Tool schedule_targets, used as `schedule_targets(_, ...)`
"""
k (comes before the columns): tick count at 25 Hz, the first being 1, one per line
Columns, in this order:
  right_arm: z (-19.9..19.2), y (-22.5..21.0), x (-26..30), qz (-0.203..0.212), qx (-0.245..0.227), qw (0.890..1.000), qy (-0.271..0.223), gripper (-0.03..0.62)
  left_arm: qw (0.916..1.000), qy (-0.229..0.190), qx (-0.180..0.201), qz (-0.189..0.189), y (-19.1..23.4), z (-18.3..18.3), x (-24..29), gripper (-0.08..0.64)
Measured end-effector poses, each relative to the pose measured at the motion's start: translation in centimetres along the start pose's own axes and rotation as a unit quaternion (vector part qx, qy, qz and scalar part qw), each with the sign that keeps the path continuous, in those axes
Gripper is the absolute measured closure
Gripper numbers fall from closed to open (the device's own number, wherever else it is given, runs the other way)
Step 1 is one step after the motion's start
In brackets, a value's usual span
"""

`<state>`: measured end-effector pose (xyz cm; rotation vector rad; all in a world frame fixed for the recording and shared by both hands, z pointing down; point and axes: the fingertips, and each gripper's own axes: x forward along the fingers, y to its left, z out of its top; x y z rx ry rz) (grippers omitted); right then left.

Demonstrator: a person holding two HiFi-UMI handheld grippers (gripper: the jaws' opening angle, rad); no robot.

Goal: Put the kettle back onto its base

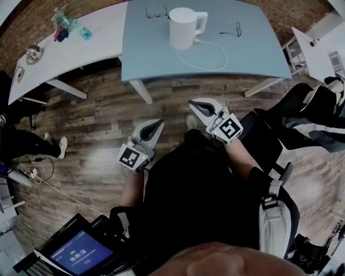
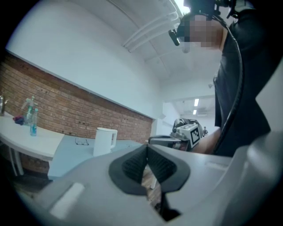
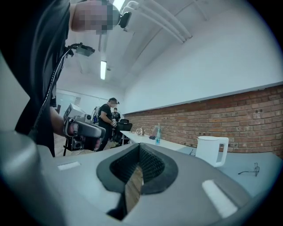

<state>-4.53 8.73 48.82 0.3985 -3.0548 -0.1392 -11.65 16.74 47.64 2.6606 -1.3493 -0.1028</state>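
Kettle (image 1: 182, 28), white with its handle turned to the right of the head view, is seen standing upright on the blue-grey tabletop (image 1: 259, 48), near the far edge. A white cord (image 1: 215, 56) is looped on the surface from the foot of the kettle; the base itself cannot be made out beneath it. One pair of glasses (image 1: 156, 12) is laid just beside the kettle on its left, and a second pair (image 1: 233, 30) is laid to its right, a little apart.

The left gripper (image 1: 157, 125) and the right gripper (image 1: 195, 105) are both held level over the wooden floor (image 1: 97, 108), well apart from the tabletop and from the kettle. In the left gripper view the ribbed pads are pressed together at their tips with nothing between them. In the right gripper view the pads are likewise brought together and nothing is held; only floor is seen through the slit beneath them.

A white tabletop (image 1: 81, 51) is set to the left of the blue-grey one, and a few bottles (image 1: 67, 22) are grouped at its far end. A lit screen (image 1: 81, 252) is seen at the lower left of the head view.
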Motion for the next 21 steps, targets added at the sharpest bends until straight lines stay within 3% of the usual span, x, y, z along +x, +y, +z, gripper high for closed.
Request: schedule_targets(21,-0.4,1.0,1.8,0.013,0.005,1.000,-0.001,0.591,0.9999,0.001,0.001,0.011,0.5,-0.8,-1.3,0.560)
